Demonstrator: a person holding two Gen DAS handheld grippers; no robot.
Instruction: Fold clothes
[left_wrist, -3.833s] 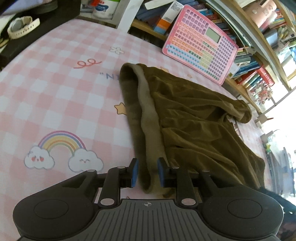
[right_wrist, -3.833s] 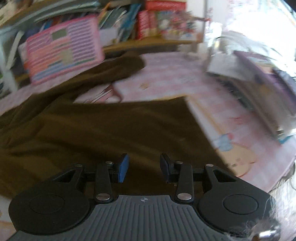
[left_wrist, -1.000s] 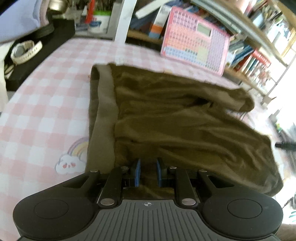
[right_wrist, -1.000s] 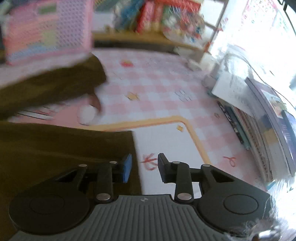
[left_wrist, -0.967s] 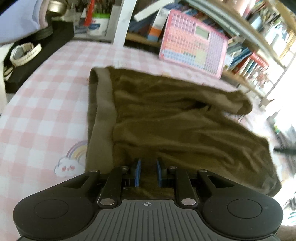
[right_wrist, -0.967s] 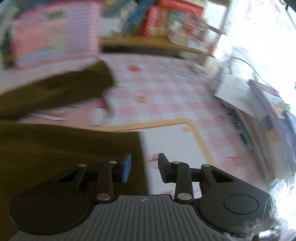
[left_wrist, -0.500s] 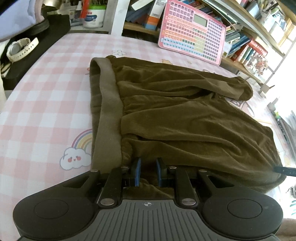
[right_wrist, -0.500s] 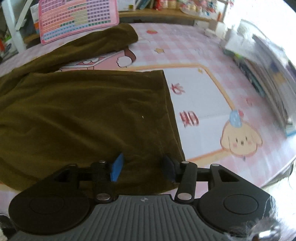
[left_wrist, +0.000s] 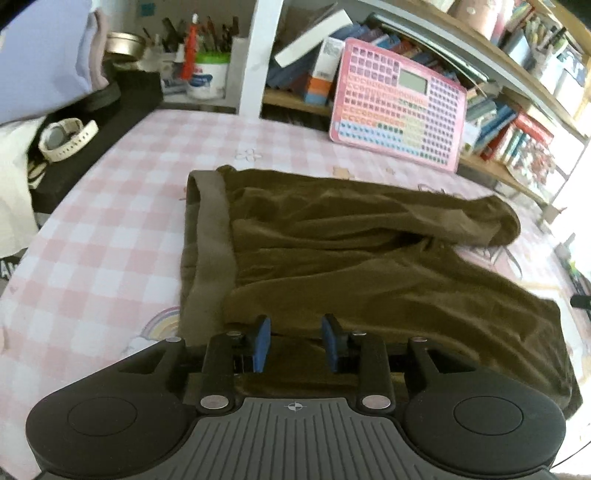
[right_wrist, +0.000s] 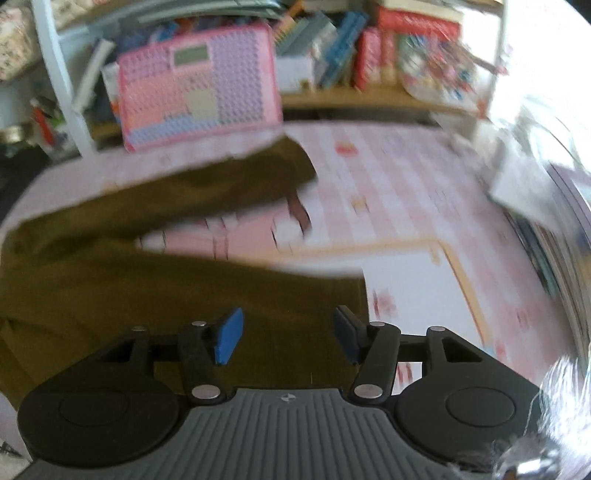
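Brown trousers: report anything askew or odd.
The brown trousers lie rumpled, not flat: the far leg splays away from the near leg, baring the pink checked cloth between them. No damage shows.

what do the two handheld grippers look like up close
Both match: the left gripper and the right gripper have black linkage arms with silver pivot screws, blue pads, a ribbed grey body with a small crosshair mark, flanked by round black discs.

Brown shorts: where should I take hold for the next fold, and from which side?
My pick: the brown shorts by the near corner of the lighter waistband, coming from the near edge. The band is thick, flat and lies beside the opening left claw, so it should pinch cleanly.
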